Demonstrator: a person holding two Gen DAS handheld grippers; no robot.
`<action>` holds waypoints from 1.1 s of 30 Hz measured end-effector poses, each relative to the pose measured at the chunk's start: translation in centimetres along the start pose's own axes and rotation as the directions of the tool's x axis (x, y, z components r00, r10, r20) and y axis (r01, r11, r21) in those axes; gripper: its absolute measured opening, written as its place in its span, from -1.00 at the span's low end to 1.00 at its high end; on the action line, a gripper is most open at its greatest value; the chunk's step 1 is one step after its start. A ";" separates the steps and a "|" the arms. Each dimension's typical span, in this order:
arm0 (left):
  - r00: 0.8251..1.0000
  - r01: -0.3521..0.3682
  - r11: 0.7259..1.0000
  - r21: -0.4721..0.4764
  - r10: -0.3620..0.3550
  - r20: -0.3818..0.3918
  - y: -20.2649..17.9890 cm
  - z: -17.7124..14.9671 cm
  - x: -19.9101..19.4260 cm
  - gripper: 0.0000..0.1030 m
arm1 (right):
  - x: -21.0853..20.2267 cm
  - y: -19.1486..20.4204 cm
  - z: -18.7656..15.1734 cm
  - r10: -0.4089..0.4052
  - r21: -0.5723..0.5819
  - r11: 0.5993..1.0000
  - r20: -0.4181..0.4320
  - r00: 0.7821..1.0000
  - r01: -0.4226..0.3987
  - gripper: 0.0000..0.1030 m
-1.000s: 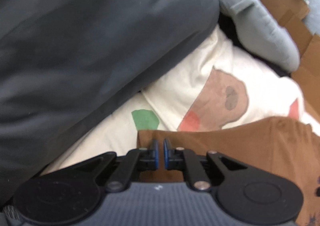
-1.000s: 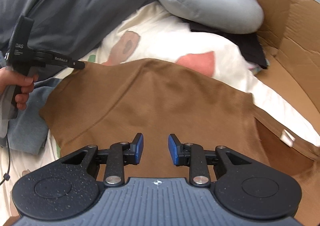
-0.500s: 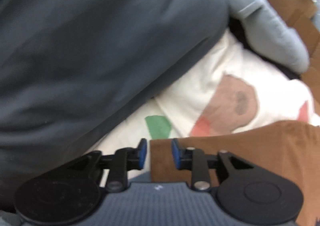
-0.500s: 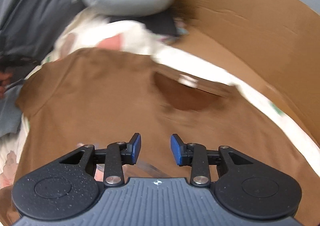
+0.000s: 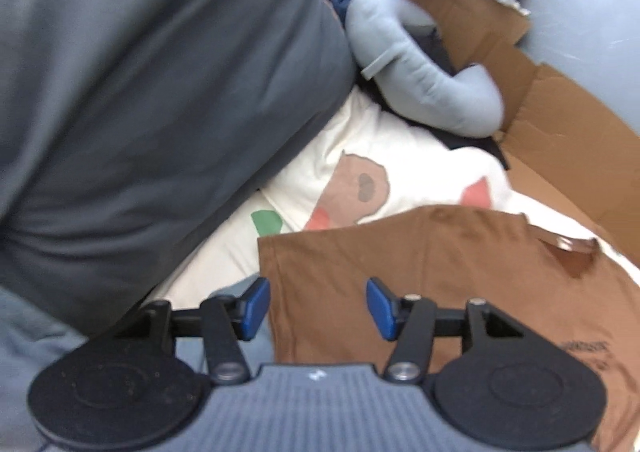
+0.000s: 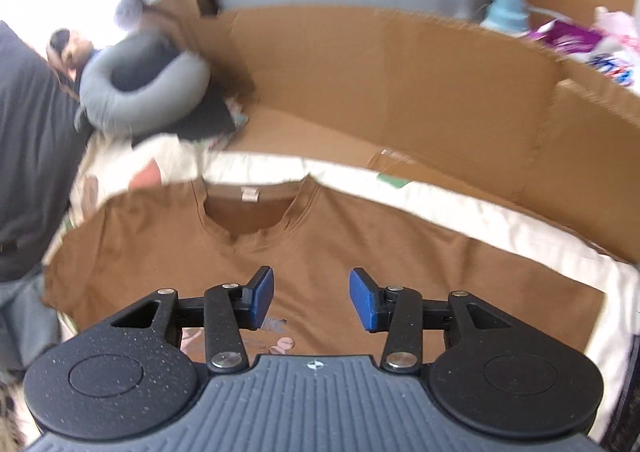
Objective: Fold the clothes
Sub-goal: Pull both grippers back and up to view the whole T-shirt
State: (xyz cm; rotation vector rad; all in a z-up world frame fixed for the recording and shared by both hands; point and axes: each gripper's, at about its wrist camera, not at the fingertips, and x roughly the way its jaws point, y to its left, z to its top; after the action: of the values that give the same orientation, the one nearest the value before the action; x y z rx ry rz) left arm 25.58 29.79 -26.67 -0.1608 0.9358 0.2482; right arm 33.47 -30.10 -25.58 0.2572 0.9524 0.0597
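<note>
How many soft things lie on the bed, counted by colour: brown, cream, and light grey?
Brown: 1, the T-shirt
Cream: 1, the printed sheet
Light grey: 1, the curved pillow
Total: 3

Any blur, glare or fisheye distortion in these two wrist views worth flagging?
Left wrist: soft overall, brown T-shirt print unreadable, top edge blown out white. Right wrist: cardboard wall smeared and bowed by the fisheye, top-left corner overexposed, shirt collar fairly sharp.
</note>
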 end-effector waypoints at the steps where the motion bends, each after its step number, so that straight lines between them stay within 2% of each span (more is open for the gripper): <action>1: 1.000 -0.001 1.000 -0.005 0.001 0.001 0.1 0.0 -1.4 0.18 | -1.4 -0.2 0.3 0.002 0.011 1.000 0.010 1.000 -0.002 -0.04; 7: 1.000 0.008 0.998 -0.062 -0.007 0.021 1.0 0.3 -10.0 0.29 | -9.7 -1.0 2.5 0.005 0.051 0.999 0.037 0.999 -0.006 0.02; 11: 0.999 0.041 0.997 -0.071 -0.042 -0.007 0.8 0.2 -13.6 0.31 | -15.1 -0.9 3.9 0.034 0.062 0.997 0.031 0.999 -0.036 0.11; 16: 0.995 0.091 0.993 -0.069 -0.094 -0.037 -0.2 0.0 -17.2 0.31 | -21.6 -0.6 5.0 0.029 0.109 0.993 0.046 0.999 -0.034 0.13; 18: 0.993 0.107 0.992 -0.067 -0.110 -0.037 -0.6 -0.1 -18.3 0.32 | -24.2 -0.3 5.4 0.029 0.127 0.991 0.056 0.998 -0.036 0.20; 25: 0.994 0.103 0.993 -0.060 -0.104 -0.023 -1.7 -0.6 -22.4 0.34 | -32.0 -0.9 6.0 0.064 0.160 0.984 0.120 0.991 -0.083 0.24; 33: 0.996 0.085 0.994 -0.072 -0.087 -0.027 -1.5 -1.2 -27.1 0.42 | -39.4 -3.7 6.8 0.072 0.097 0.991 0.158 0.985 -0.088 0.32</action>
State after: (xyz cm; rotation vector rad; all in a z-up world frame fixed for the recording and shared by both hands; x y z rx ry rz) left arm 9.67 24.21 -5.31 -0.2704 0.9477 0.2004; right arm 15.86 -41.43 8.68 0.3909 0.7917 0.0635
